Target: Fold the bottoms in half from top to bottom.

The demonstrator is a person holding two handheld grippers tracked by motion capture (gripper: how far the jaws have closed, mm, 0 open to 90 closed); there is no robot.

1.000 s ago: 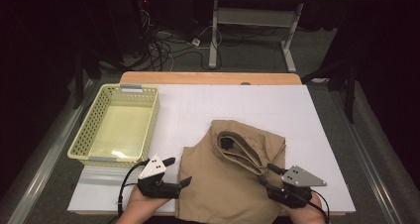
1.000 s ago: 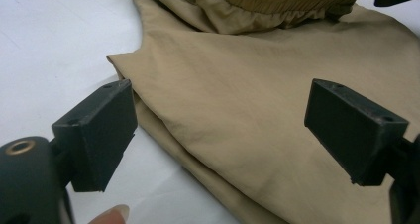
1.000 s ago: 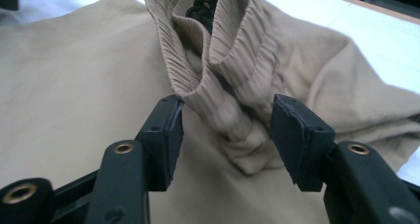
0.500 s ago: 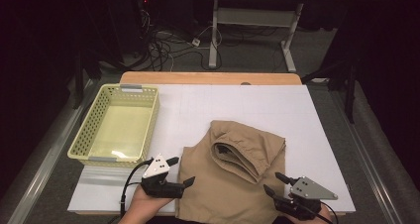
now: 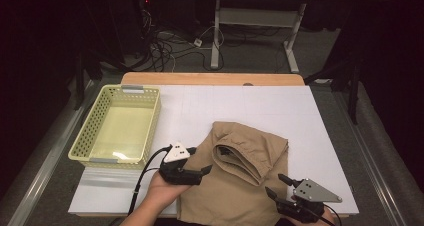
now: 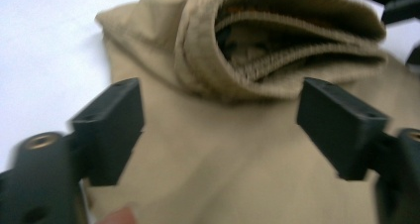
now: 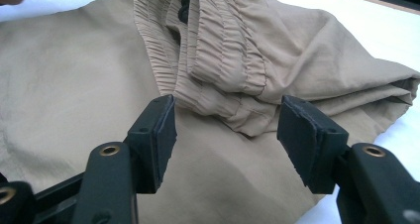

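The room is dark all around, and the light falls mostly on the table (image 5: 240,106) in the middle. The table top is white, with a strip of light wood (image 5: 212,79) along its far edge at 12 o'clock. A grey metal rail (image 5: 35,178) runs along the side at 8 o'clock. The floor (image 5: 260,51) is grey carpet. On it, at 11 o'clock, lies a messy pile of black and white cables (image 5: 170,46). At 12 o'clock stands another desk with white metal legs (image 5: 216,41). Behind it everything is black.
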